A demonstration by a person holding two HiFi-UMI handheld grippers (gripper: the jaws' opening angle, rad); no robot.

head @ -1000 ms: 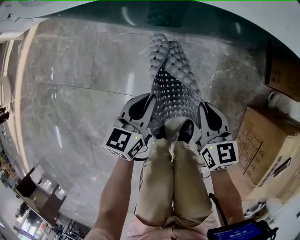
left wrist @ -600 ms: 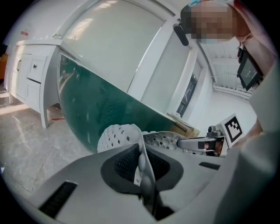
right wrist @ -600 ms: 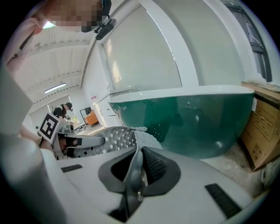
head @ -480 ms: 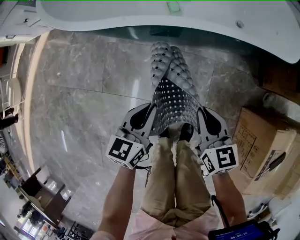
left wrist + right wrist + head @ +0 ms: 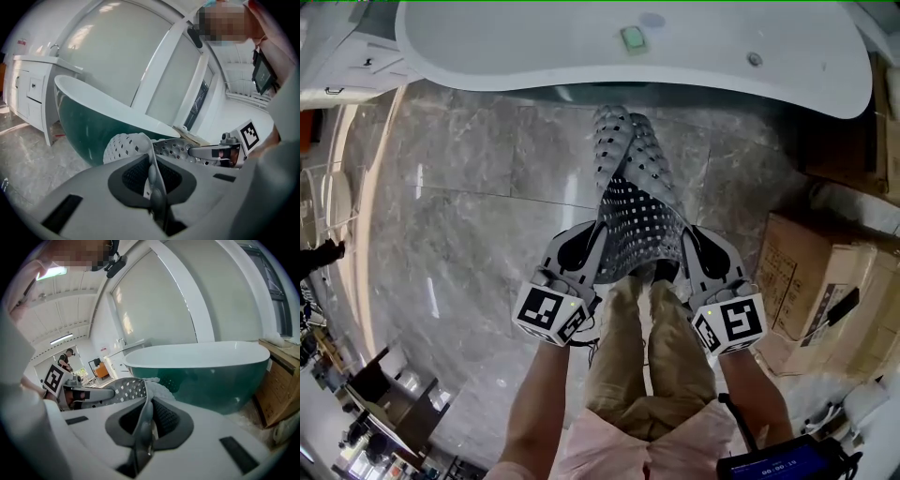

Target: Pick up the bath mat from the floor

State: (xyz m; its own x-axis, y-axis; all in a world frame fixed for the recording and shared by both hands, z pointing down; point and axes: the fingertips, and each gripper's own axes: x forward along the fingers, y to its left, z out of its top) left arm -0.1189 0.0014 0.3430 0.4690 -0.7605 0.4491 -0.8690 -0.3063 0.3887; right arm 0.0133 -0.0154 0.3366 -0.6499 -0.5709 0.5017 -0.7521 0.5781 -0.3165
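My left gripper has its jaws pressed together on the near left edge of the bath mat. In the left gripper view the grey knobbly sheet runs up from between the pads. My right gripper grips the near right edge the same way, its jaws closed on the mat with only the sheet between them.

That makes two grippers, each with one marker cube, left and right, and one mat. The mat is grey with rows of small square holes. It bunches between the two grips and droops away from me towards the far side. I cannot tell whether its far end is clear of the floor.

Under the near edge stand the person's two legs in beige trousers. Just past the mat's far end is one bathtub, white at the rim and dark green outside. One small green item lies on its far rim. Cardboard boxes crowd the right side near the right gripper; I cannot count them. One small screen shows at the near right corner.
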